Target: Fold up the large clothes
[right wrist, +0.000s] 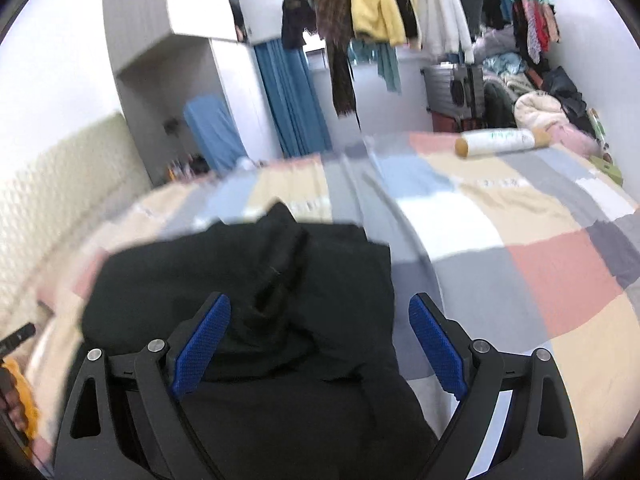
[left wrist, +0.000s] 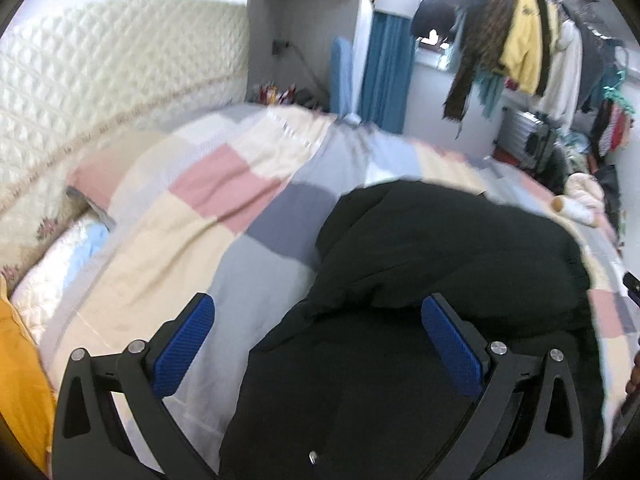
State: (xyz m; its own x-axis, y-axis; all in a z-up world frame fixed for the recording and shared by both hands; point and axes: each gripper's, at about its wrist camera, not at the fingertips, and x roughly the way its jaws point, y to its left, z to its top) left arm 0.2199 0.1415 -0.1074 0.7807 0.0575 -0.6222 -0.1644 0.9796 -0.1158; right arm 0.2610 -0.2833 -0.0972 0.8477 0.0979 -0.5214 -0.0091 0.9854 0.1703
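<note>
A large black garment (left wrist: 440, 248) lies bunched on a patchwork bedspread (left wrist: 192, 216). It also shows in the right wrist view (right wrist: 240, 272), with a fold ridge down its middle. My left gripper (left wrist: 318, 344) is open with blue pads, hovering over the garment's near left edge. My right gripper (right wrist: 320, 352) is open, its jaws wide over the garment's near right part. Neither holds any cloth.
A quilted cream headboard (left wrist: 100, 80) runs along the left. A white roll with tan ends (right wrist: 500, 142) lies on the bedspread (right wrist: 540, 240) at the far right. Hanging clothes (right wrist: 372, 4), a blue curtain (right wrist: 292, 100) and piled clothes (right wrist: 540, 108) stand beyond the bed. An orange cloth (left wrist: 20, 380) is at the left edge.
</note>
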